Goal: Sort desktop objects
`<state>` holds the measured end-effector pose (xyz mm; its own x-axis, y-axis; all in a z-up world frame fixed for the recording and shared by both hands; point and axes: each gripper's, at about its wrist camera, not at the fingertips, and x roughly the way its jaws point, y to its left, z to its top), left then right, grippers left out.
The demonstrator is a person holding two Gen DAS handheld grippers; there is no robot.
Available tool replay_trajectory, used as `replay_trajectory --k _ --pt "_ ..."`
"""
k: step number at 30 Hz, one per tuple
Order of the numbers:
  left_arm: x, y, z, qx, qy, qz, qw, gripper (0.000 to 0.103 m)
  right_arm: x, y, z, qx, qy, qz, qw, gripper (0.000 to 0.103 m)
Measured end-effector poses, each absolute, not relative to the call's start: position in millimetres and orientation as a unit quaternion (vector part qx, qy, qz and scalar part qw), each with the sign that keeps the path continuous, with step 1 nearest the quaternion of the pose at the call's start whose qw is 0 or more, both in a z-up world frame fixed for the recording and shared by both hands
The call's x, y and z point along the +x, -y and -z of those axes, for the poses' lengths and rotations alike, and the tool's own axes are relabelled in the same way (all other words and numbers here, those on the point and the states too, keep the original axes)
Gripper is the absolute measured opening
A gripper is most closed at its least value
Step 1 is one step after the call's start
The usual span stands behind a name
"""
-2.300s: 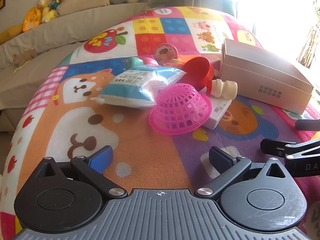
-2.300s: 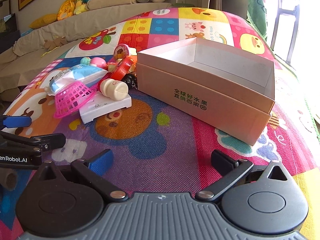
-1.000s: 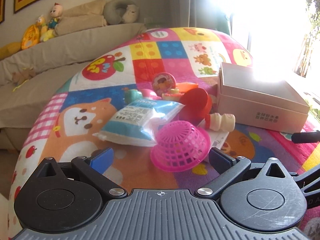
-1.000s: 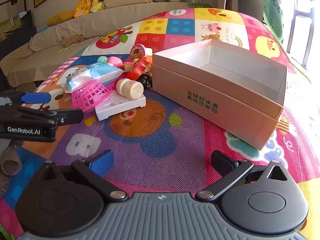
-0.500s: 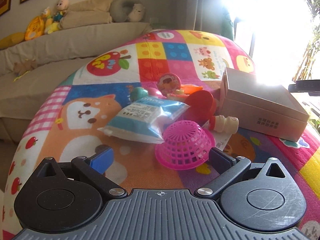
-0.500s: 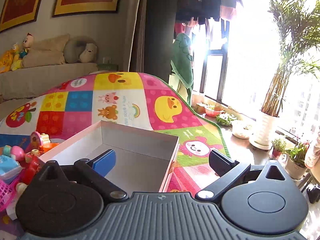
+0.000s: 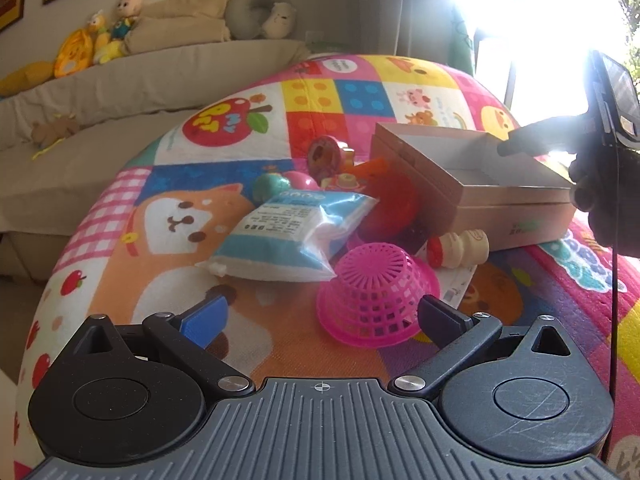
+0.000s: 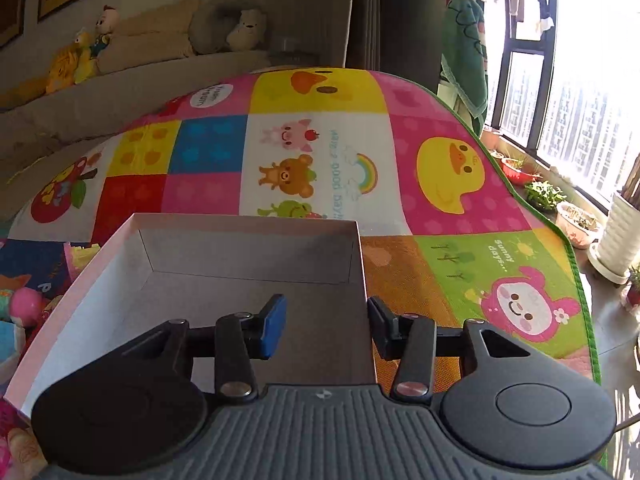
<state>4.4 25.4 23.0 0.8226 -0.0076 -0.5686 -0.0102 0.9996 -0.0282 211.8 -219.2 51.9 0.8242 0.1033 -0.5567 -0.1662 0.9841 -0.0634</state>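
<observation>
Right claw closing at the box wall

The right claw (image 8: 326, 322) straddles the near right wall of the open cardboard box (image 8: 224, 256), jaws closing, pads not yet pressing it. The left claw (image 7: 322, 316) stands wide apart and empty, just before the upturned pink basket (image 7: 374, 296) beside the blue packet (image 7: 288, 236) on the play mat (image 7: 160, 280).
</observation>
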Motion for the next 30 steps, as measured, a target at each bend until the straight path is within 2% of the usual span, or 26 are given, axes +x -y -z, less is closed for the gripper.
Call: replay_trajectory --k 4,6,7,11,17,19,20,21,30 --pt "3.2 -30.8 -20.3 -0.014 -0.302 -0.012 0.953 0.103 170.8 215.3 -76.1 -0.064 -0.220 -0.080 0.970 0.048" --pt "5.2 -33.1 -17.1 -0.018 -0.307 -0.020 0.951 0.103 136.9 215.9 -86.4 -0.062 -0.203 -0.117 0.970 0.064" --pt "5.8 -33.4 -15.9 -0.020 -0.308 -0.021 0.951 0.103 123.7 215.6 -87.9 -0.061 -0.203 -0.138 0.967 0.066" --pt "5.6 -29.4 -14.4 -0.016 -0.311 -0.024 0.950 0.103 65.9 191.4 -78.4 -0.082 -0.228 -0.239 0.940 0.066" --pt "-5.2 -19.8 -19.5 0.001 -0.308 -0.009 0.951 0.103 60.4 139.9 -46.0 -0.105 -0.265 -0.275 0.918 0.066" --pt "-6.3 -16.9 -19.4 0.005 -0.312 -0.004 0.950 0.103 69.3 134.4 -39.9 -0.092 -0.285 -0.280 0.912 0.056" --pt "-6.1 -14.8 -19.2 0.007 -0.313 -0.001 0.950 0.103 70.7 134.7 -36.0 -0.084 -0.296 -0.281 0.909 0.045" --pt "-5.7 -12.9 -19.2 0.009 -0.313 0.002 0.950 0.103 71.4 136.9 -35.1 -0.076 -0.300 -0.280 0.909 0.043" --pt "14.5 -0.4 -19.7 0.077 -0.302 -0.017 0.950 0.103 45.1 199.6 -40.3 -0.072 -0.293 -0.208 0.931 0.043"
